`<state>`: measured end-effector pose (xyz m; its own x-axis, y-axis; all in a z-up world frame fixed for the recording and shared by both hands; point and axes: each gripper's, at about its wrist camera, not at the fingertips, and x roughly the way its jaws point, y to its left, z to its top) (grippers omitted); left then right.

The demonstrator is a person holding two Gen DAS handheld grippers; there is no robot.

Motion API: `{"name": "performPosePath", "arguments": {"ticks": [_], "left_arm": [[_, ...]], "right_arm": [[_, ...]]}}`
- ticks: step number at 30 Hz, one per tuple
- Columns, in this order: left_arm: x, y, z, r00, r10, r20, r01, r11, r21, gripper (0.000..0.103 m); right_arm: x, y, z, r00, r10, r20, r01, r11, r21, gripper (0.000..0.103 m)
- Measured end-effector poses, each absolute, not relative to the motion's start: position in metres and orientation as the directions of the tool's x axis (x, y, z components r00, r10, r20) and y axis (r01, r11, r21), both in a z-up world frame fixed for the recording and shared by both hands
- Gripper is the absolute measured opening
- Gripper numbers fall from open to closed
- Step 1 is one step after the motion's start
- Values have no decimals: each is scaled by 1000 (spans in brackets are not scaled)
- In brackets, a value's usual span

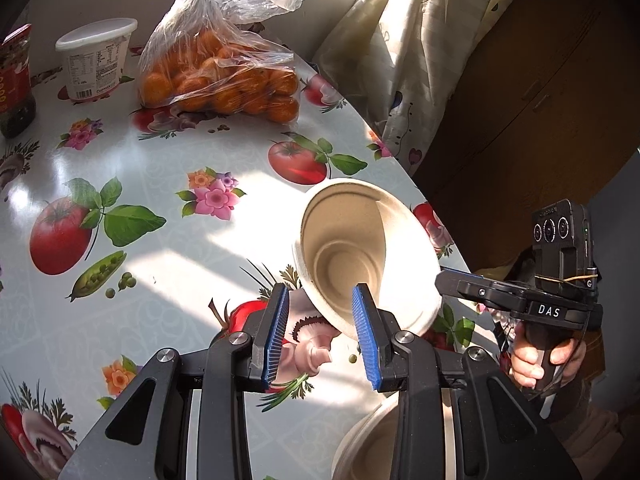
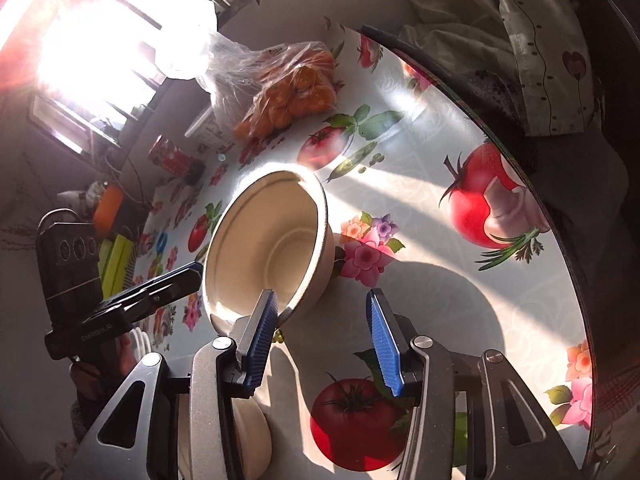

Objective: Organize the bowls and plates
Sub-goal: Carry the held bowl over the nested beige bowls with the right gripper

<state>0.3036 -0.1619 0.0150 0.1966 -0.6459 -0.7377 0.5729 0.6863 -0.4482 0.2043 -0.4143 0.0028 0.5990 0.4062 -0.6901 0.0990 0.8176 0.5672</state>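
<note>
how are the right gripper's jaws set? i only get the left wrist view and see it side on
Observer: The right gripper is open, with only tablecloth between its pads.
Operator: is it touching anything
Observer: The bowl has its rim right at the tip of one finger, not between the pads. I cannot tell if they touch.
Operator: what's past my gripper on the far side
Observer: Beyond the left gripper, green items and an orange item lie at the table's far end, below a bright window.
</note>
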Motion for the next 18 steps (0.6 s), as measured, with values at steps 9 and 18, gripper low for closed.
{"name": "performPosePath", "arguments": {"ticks": [9,18], "left_arm": [[301,-166,13,183,-674,-716,577,663,-476,34],[301,-169,16,183,-683,-707,587,653,-479,34]], "right_arm": [[212,-413,5,646,392,-655,71,824,562,44],[215,-408,7,655,394,-645,59,824,563,28]]}}
